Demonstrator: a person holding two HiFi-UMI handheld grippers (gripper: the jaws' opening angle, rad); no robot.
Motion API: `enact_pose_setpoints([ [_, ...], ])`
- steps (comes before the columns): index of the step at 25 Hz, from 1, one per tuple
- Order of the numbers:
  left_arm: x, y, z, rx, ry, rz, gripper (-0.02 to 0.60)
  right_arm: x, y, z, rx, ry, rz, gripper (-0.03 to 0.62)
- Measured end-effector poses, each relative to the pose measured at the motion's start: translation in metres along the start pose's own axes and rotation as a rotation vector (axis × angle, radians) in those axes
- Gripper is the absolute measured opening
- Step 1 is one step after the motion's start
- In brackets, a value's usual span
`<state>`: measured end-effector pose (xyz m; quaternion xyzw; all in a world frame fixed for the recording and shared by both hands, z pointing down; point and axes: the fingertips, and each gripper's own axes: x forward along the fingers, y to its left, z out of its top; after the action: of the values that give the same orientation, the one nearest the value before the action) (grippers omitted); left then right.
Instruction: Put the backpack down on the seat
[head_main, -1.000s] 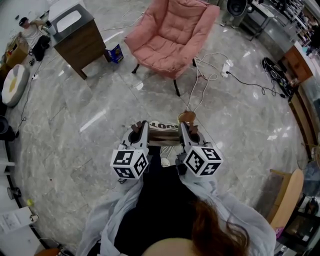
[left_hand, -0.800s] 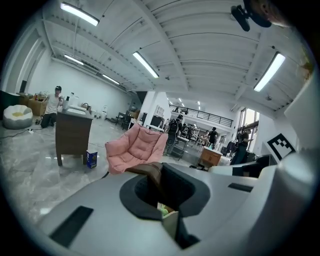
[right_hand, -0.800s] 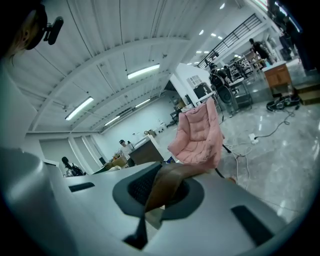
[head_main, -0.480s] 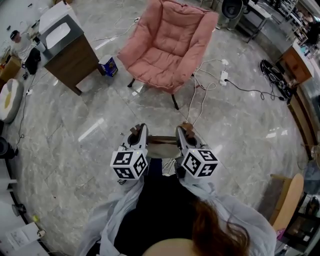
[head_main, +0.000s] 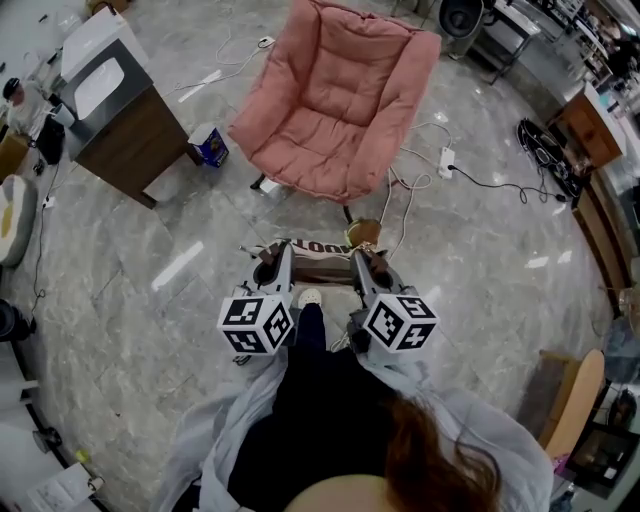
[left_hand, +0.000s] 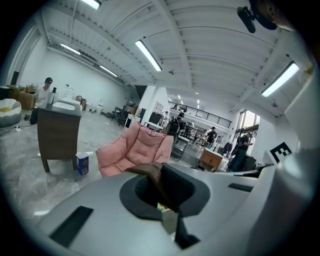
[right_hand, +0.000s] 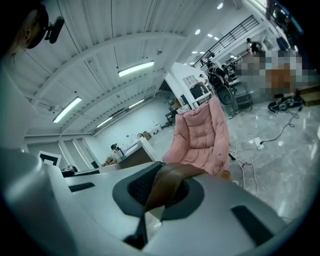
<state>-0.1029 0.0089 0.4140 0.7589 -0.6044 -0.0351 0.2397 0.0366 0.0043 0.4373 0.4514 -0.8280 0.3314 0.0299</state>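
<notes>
A brown and beige backpack hangs between my two grippers, a short way in front of the pink cushioned chair. My left gripper is shut on one brown strap. My right gripper is shut on the other brown strap. The grippers are side by side at the same height, with the bag's top stretched between them. Most of the bag's body is hidden below them. In the left gripper view the chair stands ahead, and the right gripper view shows the chair ahead too. Its seat is bare.
A wooden cabinet with a white top stands at the left, with a blue box beside it. Cables and a power strip lie on the marble floor to the right of the chair. My shoe shows under the bag.
The chair now lies closer to the grippers and lower in the head view. Both grippers still hold the straps, side by side as before.
</notes>
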Motion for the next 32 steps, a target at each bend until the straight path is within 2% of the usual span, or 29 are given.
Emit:
enact_pose_setpoints([
  [12, 0.055, 0.050, 0.040, 0.029, -0.012, -0.019, 0.014, 0.079, 0.009, 0.031, -0.027, -0.025, 0.022, 0.009],
  [19, 0.059, 0.066, 0.057, 0.001, -0.056, 0.030, 0.014, 0.101, 0.016, 0.029, -0.024, 0.034, 0.075, 0.009],
  [23, 0.072, 0.081, 0.048, -0.028, -0.012, 0.054, 0.014, 0.118, 0.010, 0.023, 0.037, 0.081, 0.086, 0.009],
  [26, 0.088, 0.092, 0.046, -0.067, 0.004, 0.083, 0.014, 0.130, 0.006, 0.021, 0.034, 0.125, 0.099, 0.009],
  [32, 0.139, 0.097, 0.055, -0.069, 0.030, 0.092, 0.014, 0.171, -0.022, 0.055, 0.051, 0.143, 0.089, 0.009],
])
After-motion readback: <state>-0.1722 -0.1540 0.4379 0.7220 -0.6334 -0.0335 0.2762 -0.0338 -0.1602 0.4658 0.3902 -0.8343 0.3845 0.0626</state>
